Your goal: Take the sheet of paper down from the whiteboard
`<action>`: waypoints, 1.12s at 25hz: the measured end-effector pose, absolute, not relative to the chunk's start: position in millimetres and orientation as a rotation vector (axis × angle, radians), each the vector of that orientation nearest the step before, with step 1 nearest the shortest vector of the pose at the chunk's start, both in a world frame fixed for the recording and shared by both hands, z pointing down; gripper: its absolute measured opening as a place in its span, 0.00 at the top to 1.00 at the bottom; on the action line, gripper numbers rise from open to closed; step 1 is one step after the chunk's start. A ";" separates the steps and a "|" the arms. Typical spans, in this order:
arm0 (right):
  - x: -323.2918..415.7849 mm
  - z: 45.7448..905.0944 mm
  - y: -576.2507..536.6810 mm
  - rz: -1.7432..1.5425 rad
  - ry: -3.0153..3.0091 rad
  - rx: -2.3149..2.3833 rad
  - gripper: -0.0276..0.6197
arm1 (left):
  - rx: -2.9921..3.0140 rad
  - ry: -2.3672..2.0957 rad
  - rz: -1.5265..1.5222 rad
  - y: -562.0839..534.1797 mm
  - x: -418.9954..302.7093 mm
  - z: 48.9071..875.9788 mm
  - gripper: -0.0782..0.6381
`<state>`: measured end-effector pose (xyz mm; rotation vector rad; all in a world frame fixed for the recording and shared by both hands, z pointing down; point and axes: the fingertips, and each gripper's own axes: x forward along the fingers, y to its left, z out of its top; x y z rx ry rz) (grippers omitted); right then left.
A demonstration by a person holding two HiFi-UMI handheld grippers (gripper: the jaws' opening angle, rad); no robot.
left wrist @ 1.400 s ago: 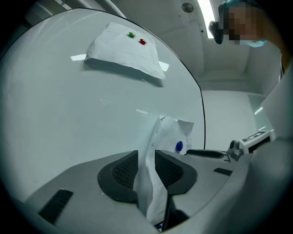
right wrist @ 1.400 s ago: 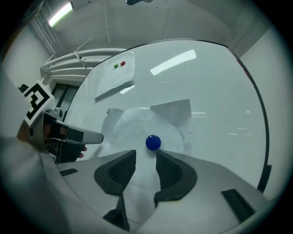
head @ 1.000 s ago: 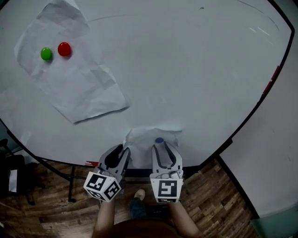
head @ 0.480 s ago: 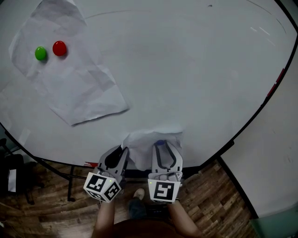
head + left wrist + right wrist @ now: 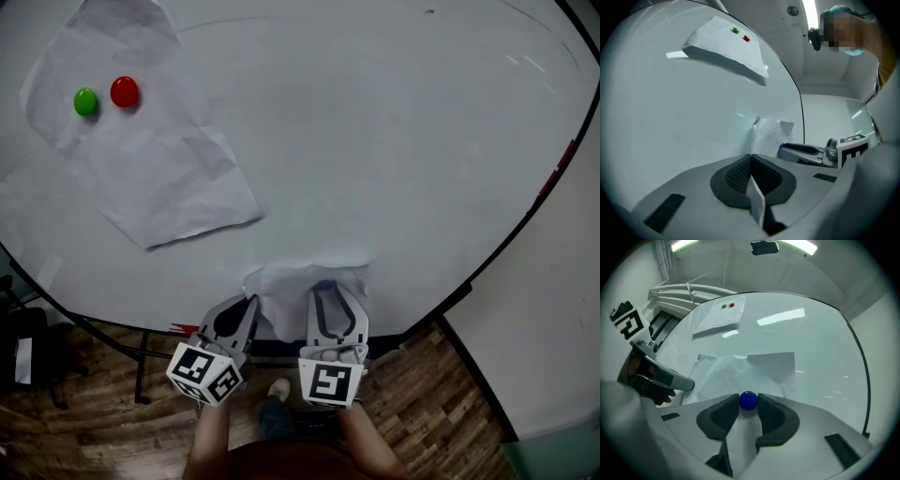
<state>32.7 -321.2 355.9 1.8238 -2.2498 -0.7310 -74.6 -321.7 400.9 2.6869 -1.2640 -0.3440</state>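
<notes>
A small crumpled white sheet [image 5: 298, 284] lies against the whiteboard [image 5: 394, 141] near its lower edge. My left gripper [image 5: 247, 305] is shut on the sheet's left edge, and a strip of paper [image 5: 757, 201] shows pinched between its pads [image 5: 736, 176]. My right gripper [image 5: 748, 405] is shut on a blue magnet [image 5: 748, 400] that sits on the sheet [image 5: 759, 364]; paper runs down between its jaws too. In the head view the blue magnet [image 5: 322, 284] peeks out at the right gripper [image 5: 333, 292].
A larger wrinkled sheet [image 5: 155, 159] hangs at the board's upper left under a green magnet [image 5: 85, 101] and a red magnet [image 5: 124, 91]. The board's black frame [image 5: 506, 234] curves round. Below are the stand [image 5: 141, 370], the wooden floor and a shoe [image 5: 278, 391].
The small sheet has bunched up, with its upper left corner curling off the board toward the left gripper. Both grippers stay nearly in place.
</notes>
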 end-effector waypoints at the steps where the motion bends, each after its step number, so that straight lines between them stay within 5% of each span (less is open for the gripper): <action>1: 32.7 356.0 -321.1 -0.729 -2.250 1.824 0.75 | 2.691 -1.273 -0.329 -321.4 -74.3 400.8 0.86; 28: 37.4 372.0 -305.1 -0.640 -2.287 1.745 0.75 | 2.518 -1.191 -0.465 -321.0 -73.4 390.6 0.86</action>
